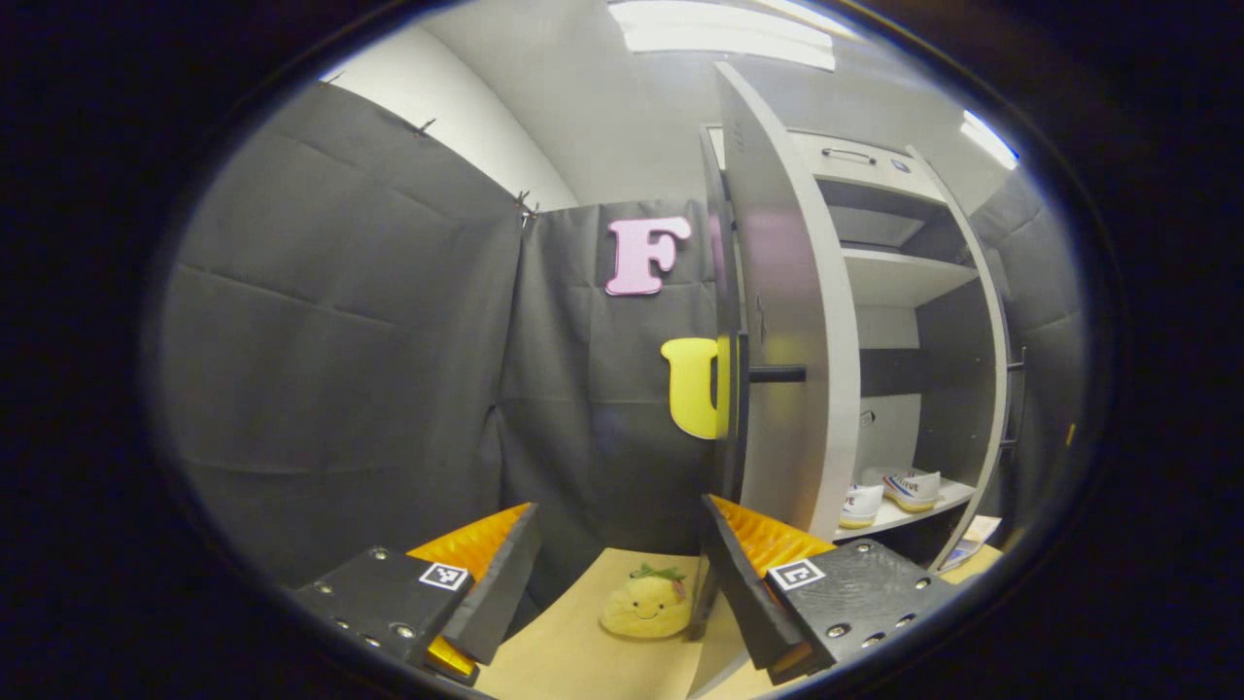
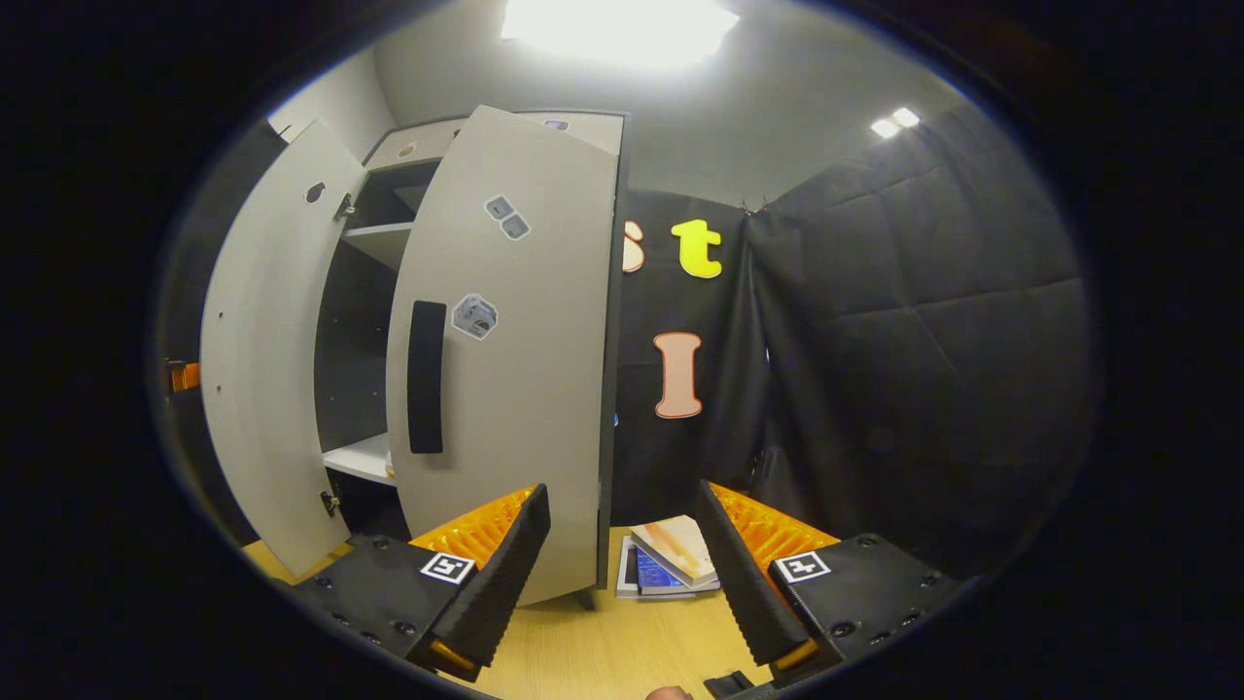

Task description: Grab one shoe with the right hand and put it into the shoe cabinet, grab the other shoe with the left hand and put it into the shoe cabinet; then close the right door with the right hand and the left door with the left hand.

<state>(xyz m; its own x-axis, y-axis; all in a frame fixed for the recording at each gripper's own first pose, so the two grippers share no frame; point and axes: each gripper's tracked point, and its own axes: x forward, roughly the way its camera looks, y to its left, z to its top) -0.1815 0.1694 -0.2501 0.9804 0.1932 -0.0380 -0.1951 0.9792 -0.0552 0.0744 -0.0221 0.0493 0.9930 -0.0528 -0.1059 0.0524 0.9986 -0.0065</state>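
Already both white canvas shoes with pale soles [image 1: 889, 494] sit side by side on the low white shelf [image 1: 948, 498] inside the tall light-grey shoe cabinet [image 1: 904, 282], so the putting-away part of the task looks done. What is left, judging from these pictures, is the closing of the two doors.

Going left to right in the left gripper view: the left gripper [image 1: 617, 583] is released, its fingers spread wide with nothing between them. Beyond it, on the pale wooden tabletop [image 1: 573, 651], lies a small yellow plush toy with a smiling face [image 1: 646, 605]. Next comes the cabinet's left door [image 1: 777, 321], a grey panel standing wide open and seen almost edge-on, with a dark bar handle [image 1: 776, 373] sticking out of it. The gripper's one finger is close beside the bottom of this door, but I cannot tell if it touches.

Going left to right in the right gripper view: the left door stands open at the far left, then the dark inside of the cabinet, then the right door [image 2: 515, 340], a grey panel with a black vertical handle [image 2: 426, 375], swung partway and not yet shut. The right gripper [image 2: 622, 574] is released too, fingers apart, empty, near that door's lower edge. A small stack of books [image 2: 671, 559] lies on the tabletop just beside the cabinet.
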